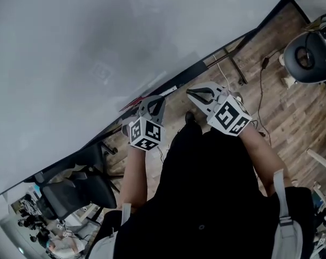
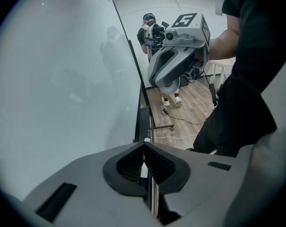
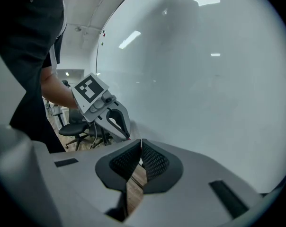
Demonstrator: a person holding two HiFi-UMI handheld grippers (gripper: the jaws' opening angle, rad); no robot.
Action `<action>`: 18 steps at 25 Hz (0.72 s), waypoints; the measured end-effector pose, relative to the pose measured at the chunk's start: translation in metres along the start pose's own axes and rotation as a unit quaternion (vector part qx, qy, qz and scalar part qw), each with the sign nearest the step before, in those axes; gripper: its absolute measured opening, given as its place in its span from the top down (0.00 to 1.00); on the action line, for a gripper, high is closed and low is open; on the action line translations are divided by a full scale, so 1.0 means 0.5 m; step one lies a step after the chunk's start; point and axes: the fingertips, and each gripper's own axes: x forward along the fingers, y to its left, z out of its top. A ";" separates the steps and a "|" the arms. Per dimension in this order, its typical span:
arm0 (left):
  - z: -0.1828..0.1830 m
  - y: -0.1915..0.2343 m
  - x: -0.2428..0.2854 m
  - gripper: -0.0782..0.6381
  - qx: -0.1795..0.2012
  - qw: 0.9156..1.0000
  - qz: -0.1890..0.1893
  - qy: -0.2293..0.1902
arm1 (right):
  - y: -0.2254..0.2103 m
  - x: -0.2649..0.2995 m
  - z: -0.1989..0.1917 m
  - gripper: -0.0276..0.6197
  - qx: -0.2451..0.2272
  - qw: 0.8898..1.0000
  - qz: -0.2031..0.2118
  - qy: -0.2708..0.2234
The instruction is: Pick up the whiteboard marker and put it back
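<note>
- Nearest, a black garment [image 1: 206, 198], with 2 forearms [image 1: 135, 171] reaching forward from it.
- Next, left gripper [image 1: 149, 101]: jaws drawn to a narrow slit, pinching a white sliver of the whiteboard marker [image 1: 130, 104], its red end projecting beside the tips along the board's lower edge.
- Just beside it, right gripper [image 1: 191, 93]: jaws pressed together, only floor seen through the slit.
- Beyond both, whiteboard [image 1: 98, 47], blank and pale.
- Farthest, wood floor [image 1: 292, 112] with cables; office chair [image 1: 79, 190] at lower left.
</note>
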 end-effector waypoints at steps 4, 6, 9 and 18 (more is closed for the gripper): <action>-0.015 -0.009 0.028 0.87 0.000 1.000 -0.016 0.020 | 0.009 0.004 -0.015 0.93 0.009 1.000 0.000 0.004; -0.022 -0.013 0.042 0.87 -0.001 0.999 -0.027 0.029 | 0.011 0.006 -0.023 0.93 0.014 1.000 -0.002 0.009; -0.031 -0.013 0.060 0.87 -0.005 0.999 -0.030 0.040 | 0.016 0.014 -0.039 0.93 0.000 1.000 -0.009 0.026; -0.061 -0.015 0.105 0.80 -0.010 0.997 -0.036 0.073 | 0.034 0.041 -0.079 0.93 0.000 0.999 0.004 0.052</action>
